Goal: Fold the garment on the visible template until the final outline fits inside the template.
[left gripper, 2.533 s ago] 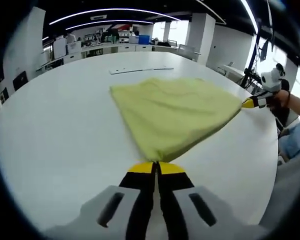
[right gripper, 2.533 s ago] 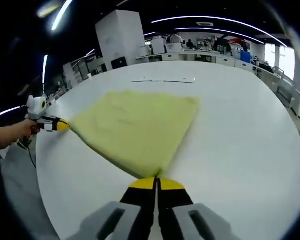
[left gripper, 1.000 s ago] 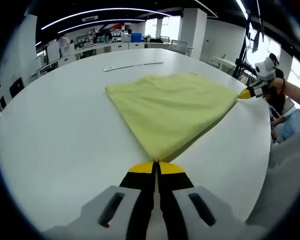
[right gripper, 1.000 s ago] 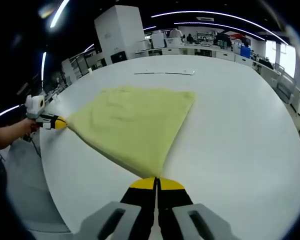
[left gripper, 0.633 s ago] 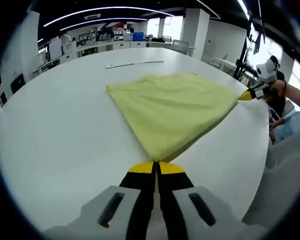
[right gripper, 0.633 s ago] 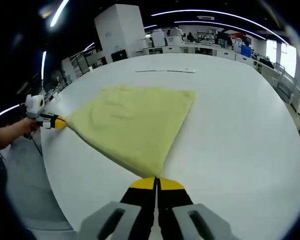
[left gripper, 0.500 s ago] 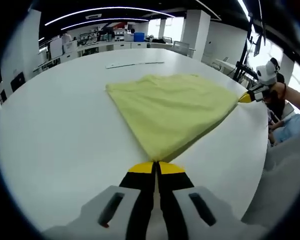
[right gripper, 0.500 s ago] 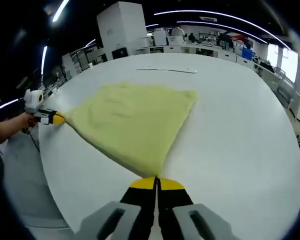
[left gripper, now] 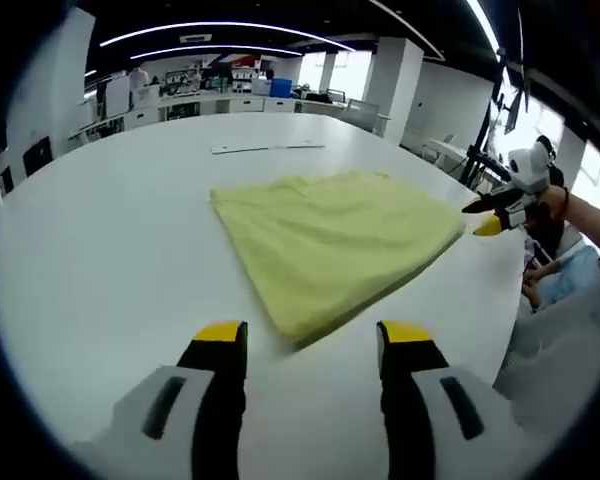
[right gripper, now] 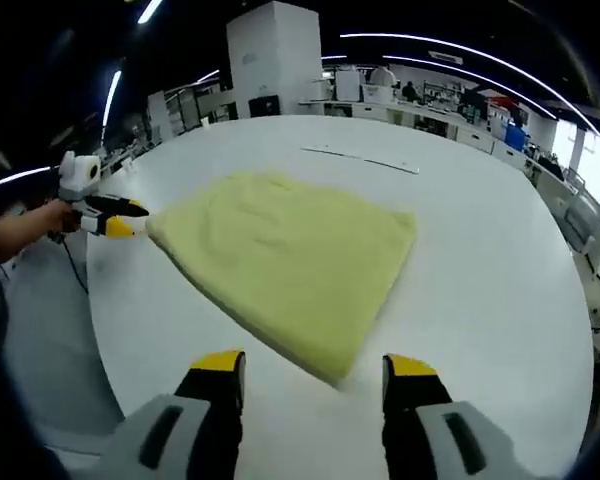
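The pale yellow folded cloth garment point(left gripper: 332, 238) lies flat on the round white worktop point(left gripper: 100, 250), a rough four-sided shape with a thick doubled edge towards the camera. In the left gripper view its near corner sits just beyond the left gripper point(left gripper: 312, 335), whose yellow-tipped jaws stand wide apart and hold nothing. In the right gripper view the right gripper point(right gripper: 315, 368) has its jaws equally wide and empty, the garment's point(right gripper: 288, 262) near corner lying just ahead between them.

No template outline can be made out under or around the cloth. At 12 o'clock beyond the garment a thin pale strip point(left gripper: 268, 147) lies on the worktop; what it is cannot be told.

At 3 o'clock in the left gripper view the other gripper appears, held in a person's hand point(left gripper: 555, 200), its jaws parted just off the garment's far corner. The room behind is an open office with white pillars point(left gripper: 398, 75), long desks point(left gripper: 210, 100) and curved ceiling light strips point(left gripper: 220, 28); its details are too small and blurred to read.
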Demonstrator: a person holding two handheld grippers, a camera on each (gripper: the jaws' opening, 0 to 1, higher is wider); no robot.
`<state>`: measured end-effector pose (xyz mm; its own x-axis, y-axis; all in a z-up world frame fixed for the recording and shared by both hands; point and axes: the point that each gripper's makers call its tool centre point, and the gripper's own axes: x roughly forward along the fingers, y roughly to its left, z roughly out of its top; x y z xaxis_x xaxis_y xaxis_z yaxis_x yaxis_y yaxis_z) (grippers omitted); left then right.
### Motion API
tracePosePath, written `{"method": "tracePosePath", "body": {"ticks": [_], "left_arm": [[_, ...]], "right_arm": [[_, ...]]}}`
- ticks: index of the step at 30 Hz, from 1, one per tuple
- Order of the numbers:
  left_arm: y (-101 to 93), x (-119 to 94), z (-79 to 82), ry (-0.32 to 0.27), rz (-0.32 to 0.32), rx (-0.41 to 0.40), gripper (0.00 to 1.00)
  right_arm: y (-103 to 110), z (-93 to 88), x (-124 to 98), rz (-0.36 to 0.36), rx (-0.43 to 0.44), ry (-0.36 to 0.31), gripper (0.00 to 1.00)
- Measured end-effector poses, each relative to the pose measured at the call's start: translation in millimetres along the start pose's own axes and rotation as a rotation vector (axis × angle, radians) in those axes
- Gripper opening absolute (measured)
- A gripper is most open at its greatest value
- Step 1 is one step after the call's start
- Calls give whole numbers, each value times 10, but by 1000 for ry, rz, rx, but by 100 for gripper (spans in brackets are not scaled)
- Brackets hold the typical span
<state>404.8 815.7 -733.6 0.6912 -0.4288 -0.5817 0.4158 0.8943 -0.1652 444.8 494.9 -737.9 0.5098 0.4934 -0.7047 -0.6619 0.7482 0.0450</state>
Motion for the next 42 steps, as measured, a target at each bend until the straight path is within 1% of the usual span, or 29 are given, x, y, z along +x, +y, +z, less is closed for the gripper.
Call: {"method": "tracePosePath", "body": {"ticks": [1,2,8,12,15,18,21,25,28,32,35,37,39,42], "left_arm": [[-14,-19,16,-5,2,-2,62],[-16,-47,47,-19,15,-8,65],[-90,-191,171,-49,27,-16,76],[-130,-306,300,-93,41,-67,85],[-181,-388,329,-97,42,-62,89],[-150,-487,332,-98,78,-71,94],[-149,-548,347,-114,86,-101,99],[-169,-600,328,-109,88,-102,99],[-166,-630,306,-110,99,-109,99],[-138,-641,278,-129,119,-142,99],[-134,-623,216,-108,120,-162,99],[-130,-628,192,-91,124,-152,99],[-115,-639,188,-93,138,-135,99],[-141,-646,172,-88,134,-150,99]], "right_arm": [[21,15,-12,1,3,-3,67],[48,38,-31,4,6,-8,69],[186,174,-183,5,0,-34,80],[274,262,-277,6,9,-53,88],[361,319,-341,12,45,-69,93],[446,363,-395,18,69,-87,99],[544,378,-441,26,84,-96,100],[680,362,-467,50,83,-90,100],[723,345,-469,55,82,-86,100],[733,305,-430,43,98,-67,100],[729,296,-401,29,97,-55,100],[743,318,-401,32,109,-62,100],[760,346,-407,32,114,-74,100],[741,347,-414,18,97,-64,99]]}}
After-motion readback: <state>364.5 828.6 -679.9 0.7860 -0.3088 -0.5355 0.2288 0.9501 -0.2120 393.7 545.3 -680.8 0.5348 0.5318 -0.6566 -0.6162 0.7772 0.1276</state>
